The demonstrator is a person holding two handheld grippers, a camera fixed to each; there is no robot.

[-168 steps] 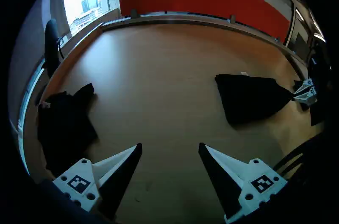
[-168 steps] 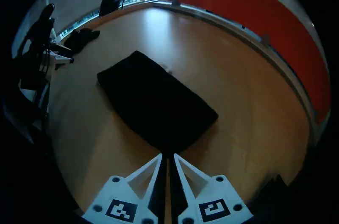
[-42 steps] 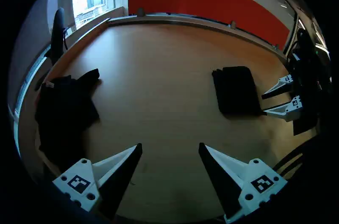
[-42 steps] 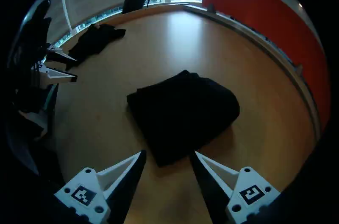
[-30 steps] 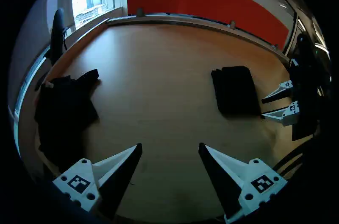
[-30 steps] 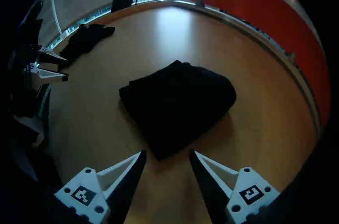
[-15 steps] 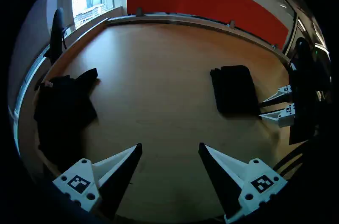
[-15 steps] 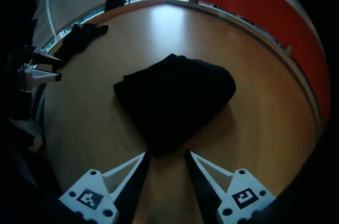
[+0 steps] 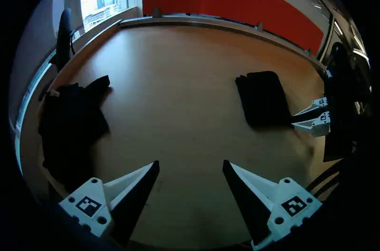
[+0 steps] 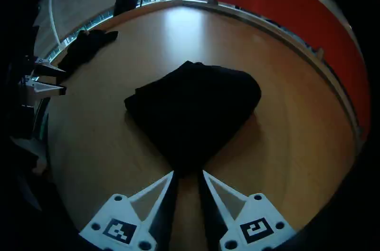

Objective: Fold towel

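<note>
wood-tone surface (image 9: 180, 89), broad, with a curved far edge and a raised lip along it. two things lie directly on it: a black folded towel (image 9: 262, 98) flat toward the right side, and a crumpled dark cloth heap (image 9: 71, 122) by the left edge, well apart from it. window glare sits on the far part.

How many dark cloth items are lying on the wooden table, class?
2. The folded towel lies just ahead of the right gripper, its corner between the jaws. A crumpled dark cloth pile lies near the table edge, by the left gripper. None seems hidden.
</note>
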